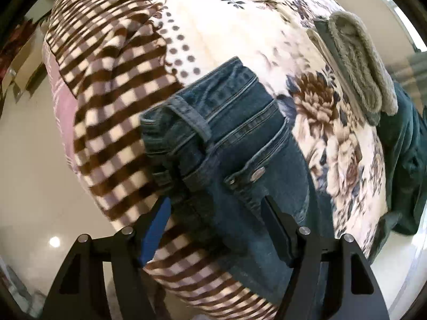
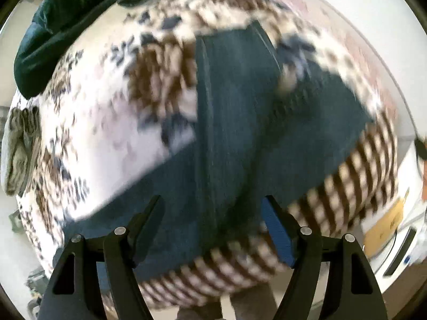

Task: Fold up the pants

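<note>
A pair of dark blue jeans [image 1: 226, 144] lies on a bed covered with a floral and checked blanket [image 1: 213, 40]. In the left wrist view the waistband with button faces me, and my left gripper [image 1: 216, 213] is open just above it, holding nothing. In the right wrist view the jeans [image 2: 240, 122] appear blurred, with one leg laid over the rest. My right gripper [image 2: 212, 210] is open above the denim, holding nothing.
A folded grey fleece garment [image 1: 360, 61] and dark green clothes [image 1: 405, 160] lie at the blanket's right side. The same green clothes [image 2: 53, 26] and grey garment [image 2: 21, 146] show in the right wrist view. Pale glossy floor [image 1: 32, 173] surrounds the bed.
</note>
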### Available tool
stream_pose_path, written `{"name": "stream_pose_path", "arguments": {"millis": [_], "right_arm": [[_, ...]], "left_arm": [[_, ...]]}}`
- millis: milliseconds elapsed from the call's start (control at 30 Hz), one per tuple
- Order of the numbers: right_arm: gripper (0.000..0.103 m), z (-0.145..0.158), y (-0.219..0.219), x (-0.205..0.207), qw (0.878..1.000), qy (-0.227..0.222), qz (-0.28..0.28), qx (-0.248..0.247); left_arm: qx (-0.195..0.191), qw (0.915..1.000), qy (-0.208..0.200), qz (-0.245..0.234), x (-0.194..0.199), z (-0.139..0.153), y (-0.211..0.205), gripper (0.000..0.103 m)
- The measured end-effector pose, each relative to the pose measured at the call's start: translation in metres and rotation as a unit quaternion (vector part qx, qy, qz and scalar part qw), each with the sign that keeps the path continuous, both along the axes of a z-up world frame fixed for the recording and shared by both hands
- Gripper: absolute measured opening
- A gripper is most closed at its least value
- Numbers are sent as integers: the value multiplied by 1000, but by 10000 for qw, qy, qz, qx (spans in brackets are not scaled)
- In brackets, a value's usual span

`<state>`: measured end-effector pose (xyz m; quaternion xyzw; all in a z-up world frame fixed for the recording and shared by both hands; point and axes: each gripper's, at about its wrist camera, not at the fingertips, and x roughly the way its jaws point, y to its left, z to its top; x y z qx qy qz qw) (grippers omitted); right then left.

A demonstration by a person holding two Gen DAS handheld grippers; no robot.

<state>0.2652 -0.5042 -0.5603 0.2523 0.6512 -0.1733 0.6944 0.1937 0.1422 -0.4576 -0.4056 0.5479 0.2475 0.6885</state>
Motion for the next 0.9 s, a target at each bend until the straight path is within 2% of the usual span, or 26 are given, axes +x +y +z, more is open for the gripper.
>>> {"name": "stream_pose_path", "arguments": {"millis": [67,167,233,333,367,400,467,533,633,700,733,800,833,900], "right_arm": [[77,-6,-1,35,9996,21,142,-229],[77,-28,-1,88,9961,155,418,-761],[77,-46,-4,110,9888,363,610,-1310],[76,-73,-12,120,9791,869,728,-1690],[58,-75,-17,117,9781,921,703,-1728],[28,-73,-23,112,9775,936,688,-1760],[8,-55,-40,92,9801,702,376,-1817],[4,-28,-66,61,9819,421,-113,-1843],[4,2,-114,5,9768,363,-745,-1977],[4,-4,-140,-27,9684,903,-811,-2180],[5,-10,-152,-44,9693,1035,-981,-2004],[7,-19,-177,-73,9749,1011,-1542,-1248],[12,-19,-184,-82,9742,915,-1796,-1011],[48,-12,-192,-101,9669,547,-2392,-697]], "left_arm": [[259,9995,57,-185,9,5,-9,68],[786,9938,84,-775,29,14,-37,68],[918,9898,22,-1085,38,17,-54,68],[999,9831,-99,-1534,56,17,-83,68],[1017,9807,-119,-1665,60,17,-92,68],[1020,9783,-134,-1801,65,16,-101,68],[966,9748,-198,-2001,72,15,-116,68],[936,9697,-216,-2246,78,13,-134,68],[844,9631,-259,-2542,82,9,-158,68],[831,9577,-228,-2746,83,6,-173,68],[802,9550,-197,-2850,84,4,-181,68],[679,9533,-178,-2938,83,-1,-190,68],[634,9527,-158,-2969,82,-4,-195,68],[552,9505,-130,-3056,81,-7,-203,68]]}}
